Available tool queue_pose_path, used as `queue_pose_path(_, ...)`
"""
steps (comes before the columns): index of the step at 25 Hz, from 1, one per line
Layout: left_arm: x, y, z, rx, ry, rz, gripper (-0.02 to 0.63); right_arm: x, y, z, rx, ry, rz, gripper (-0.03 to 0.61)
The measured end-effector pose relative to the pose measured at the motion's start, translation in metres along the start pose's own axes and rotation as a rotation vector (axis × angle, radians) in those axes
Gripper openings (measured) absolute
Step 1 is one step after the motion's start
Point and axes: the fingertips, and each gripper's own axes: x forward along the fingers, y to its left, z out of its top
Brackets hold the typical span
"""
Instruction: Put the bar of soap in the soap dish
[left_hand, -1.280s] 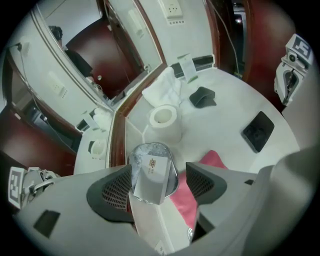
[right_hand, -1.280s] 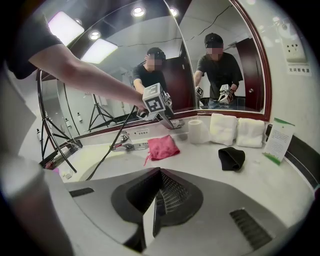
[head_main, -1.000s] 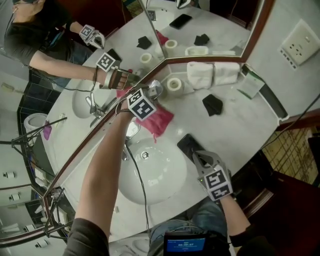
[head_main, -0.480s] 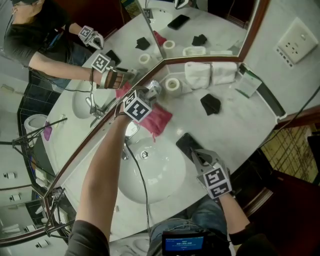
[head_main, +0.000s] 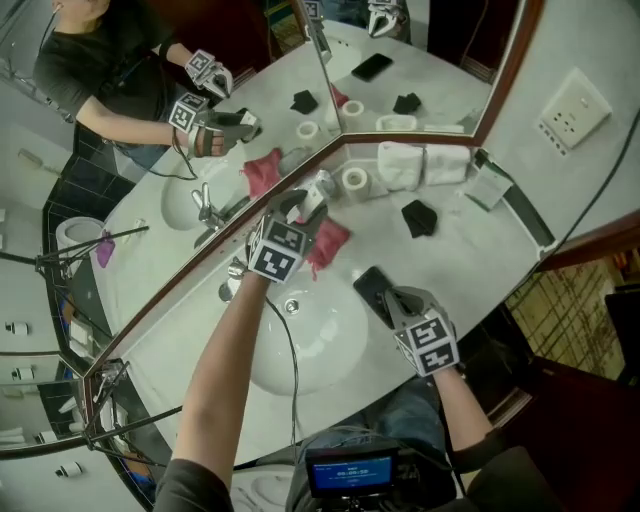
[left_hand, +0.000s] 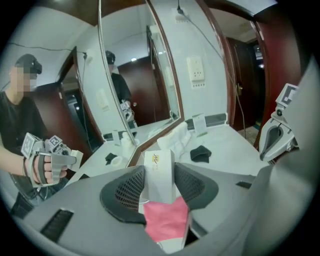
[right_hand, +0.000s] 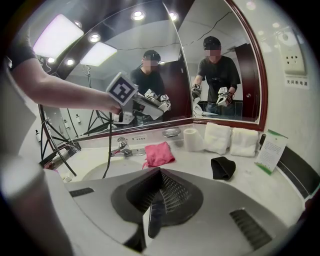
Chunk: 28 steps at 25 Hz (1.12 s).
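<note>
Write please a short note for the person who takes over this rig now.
Left claw: just closed on the soap, held over the cloth.
Right claw: shut, empty.
Dish: by the mirror, between cloth and roll.
Done: soap gripped.
Left: carry it to the dish, release.

The white desk (head_main: 470, 250) carries a pink cloth (head_main: 330, 243), a toilet roll (head_main: 354, 180), folded white towels (head_main: 425, 163), a black cloth (head_main: 419, 217) and a small card (head_main: 492, 183).
</note>
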Motion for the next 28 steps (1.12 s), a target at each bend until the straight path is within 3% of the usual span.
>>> queue_pose_path(7, -0.090, -0.030, 0.030, -0.158, -0.203, 0.103, 0.196, -0.013, -0.003, 0.030, -0.027, -0.046, -0.012, 0.017)
queue_pose_path(13, -0.146, -0.058, 0.023, -0.231, -0.282, 0.183, 0.195, -0.028, -0.005, 0.034, -0.019, -0.059, -0.031, 0.017)
queue_pose_path(20, -0.152, -0.097, -0.003, -0.231, -0.221, 0.193, 0.195, -0.046, -0.020, 0.021, -0.009, -0.048, -0.078, 0.017)
queue_pose_path(28, -0.074, -0.161, 0.002, -0.150, -0.117, 0.075, 0.195, -0.067, -0.065, -0.002, 0.014, -0.029, -0.156, 0.017)
